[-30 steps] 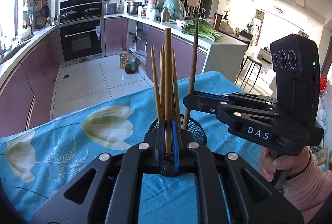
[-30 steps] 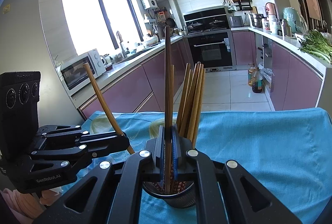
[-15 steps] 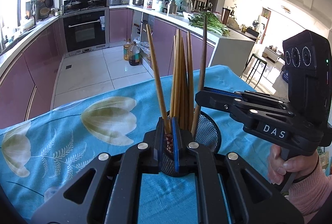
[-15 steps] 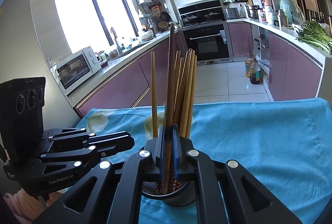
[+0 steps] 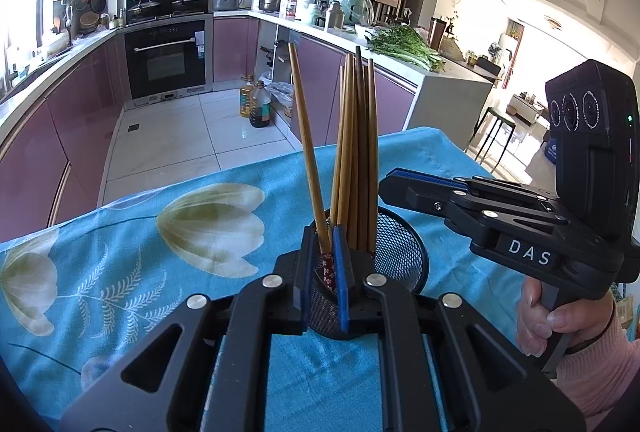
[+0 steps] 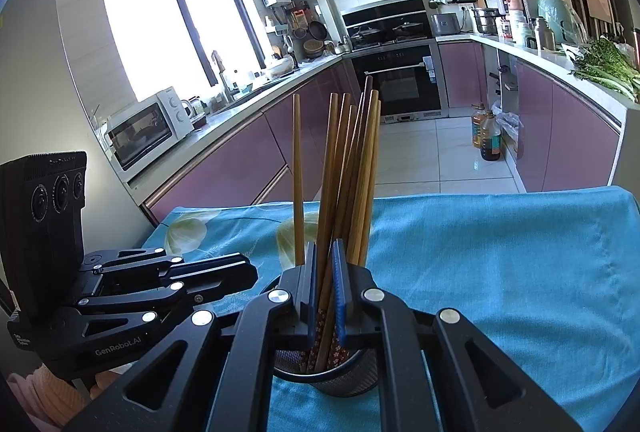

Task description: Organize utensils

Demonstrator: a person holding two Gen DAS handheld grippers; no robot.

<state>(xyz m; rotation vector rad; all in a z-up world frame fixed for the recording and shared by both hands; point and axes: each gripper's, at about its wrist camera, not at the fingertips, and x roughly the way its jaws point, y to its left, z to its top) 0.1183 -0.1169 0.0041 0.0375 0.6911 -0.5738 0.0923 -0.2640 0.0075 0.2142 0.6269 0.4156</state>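
Left wrist view: the left gripper (image 5: 324, 272) sits low centre, its blue pads parted slightly around the patterned lower end of one chopstick (image 5: 306, 147) that leans toward the upper left. That stick stands in the mesh holder (image 5: 400, 252) on the blue tablecloth (image 5: 120, 252), with the other chopsticks (image 5: 356, 151) bunched just right of it. Whether the pads actually pinch the stick cannot be told. The right gripper (image 5: 390, 185) enters from the right, its jaws apparently narrow and nothing seen between them.

Right wrist view: the right gripper (image 6: 325, 288) is low centre, pads slightly apart above the mesh holder (image 6: 344, 376), a stick passing through the gap; contact is unclear. The lone chopstick (image 6: 298, 175) stands left of the bundle (image 6: 352, 171).

By my judgement the sticks are seated and the step is release; next, both tools should spread and lift straight up without tipping the holder. The holder's base and stick tips are hidden behind the gripper bodies.
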